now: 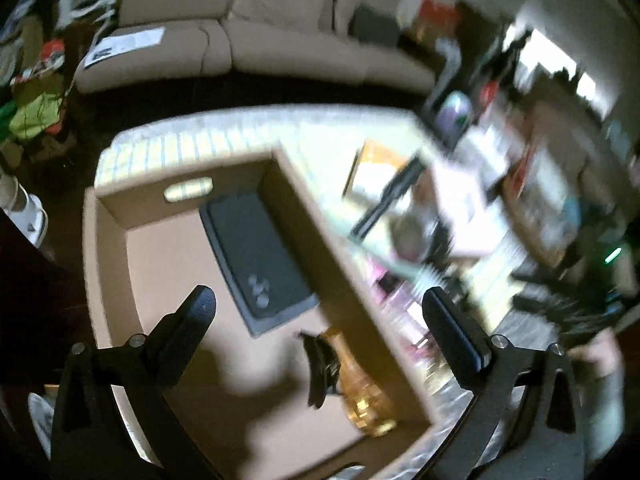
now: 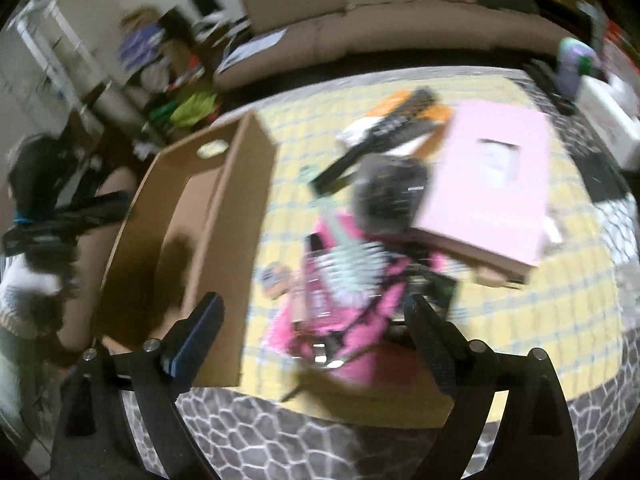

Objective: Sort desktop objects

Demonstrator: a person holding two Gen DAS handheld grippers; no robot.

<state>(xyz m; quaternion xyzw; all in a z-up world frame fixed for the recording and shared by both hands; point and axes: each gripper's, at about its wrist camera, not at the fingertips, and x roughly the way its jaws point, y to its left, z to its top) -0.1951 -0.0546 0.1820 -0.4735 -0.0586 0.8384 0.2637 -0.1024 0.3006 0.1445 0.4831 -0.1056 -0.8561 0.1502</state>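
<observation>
Left wrist view looked down into a brown cardboard box (image 1: 120,264). The left gripper (image 1: 318,304) was spread wide with nothing in it. Inside the box lay a flat black case (image 1: 256,264), a black clip (image 1: 320,364) and a yellow bottle (image 1: 360,392). The right gripper (image 2: 314,312) was also wide apart and held nothing, above a pink bag (image 2: 340,300). A pink book (image 2: 492,176) and a black remote (image 2: 384,132) lay on the yellow cloth (image 2: 560,300), near the box.
</observation>
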